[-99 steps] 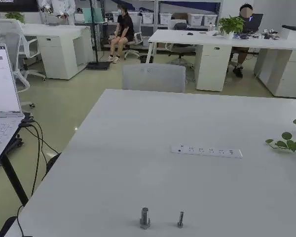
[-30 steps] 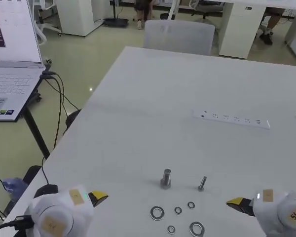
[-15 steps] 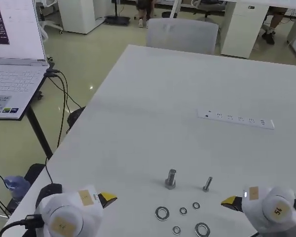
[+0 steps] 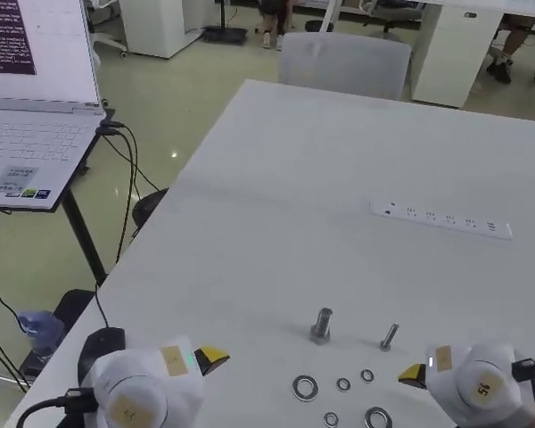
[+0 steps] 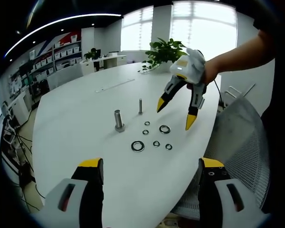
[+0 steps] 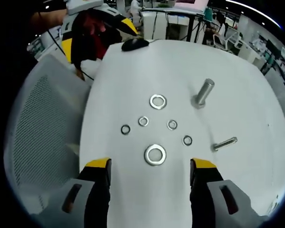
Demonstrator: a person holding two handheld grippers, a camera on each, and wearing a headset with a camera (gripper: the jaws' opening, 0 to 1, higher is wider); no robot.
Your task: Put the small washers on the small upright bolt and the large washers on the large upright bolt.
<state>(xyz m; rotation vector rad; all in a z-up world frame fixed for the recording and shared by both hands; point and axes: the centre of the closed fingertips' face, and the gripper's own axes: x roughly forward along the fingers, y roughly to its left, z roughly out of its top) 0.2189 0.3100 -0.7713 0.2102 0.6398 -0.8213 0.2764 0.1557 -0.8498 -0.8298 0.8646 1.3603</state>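
While we hold the left gripper [image 5: 150, 164] and the right gripper [image 6: 149, 164] with jaws wide open and empty, six washers [image 6: 155, 155] lie on the table [image 6: 247, 95] beside the large bolt [image 6: 203, 92] and the small bolt [image 6: 224, 142].

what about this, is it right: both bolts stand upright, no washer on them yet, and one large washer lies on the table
Not quite: two large washers lie on the table, not one. The right gripper view shows one large washer near the large bolt and a second large washer nearer the camera. The rest holds.
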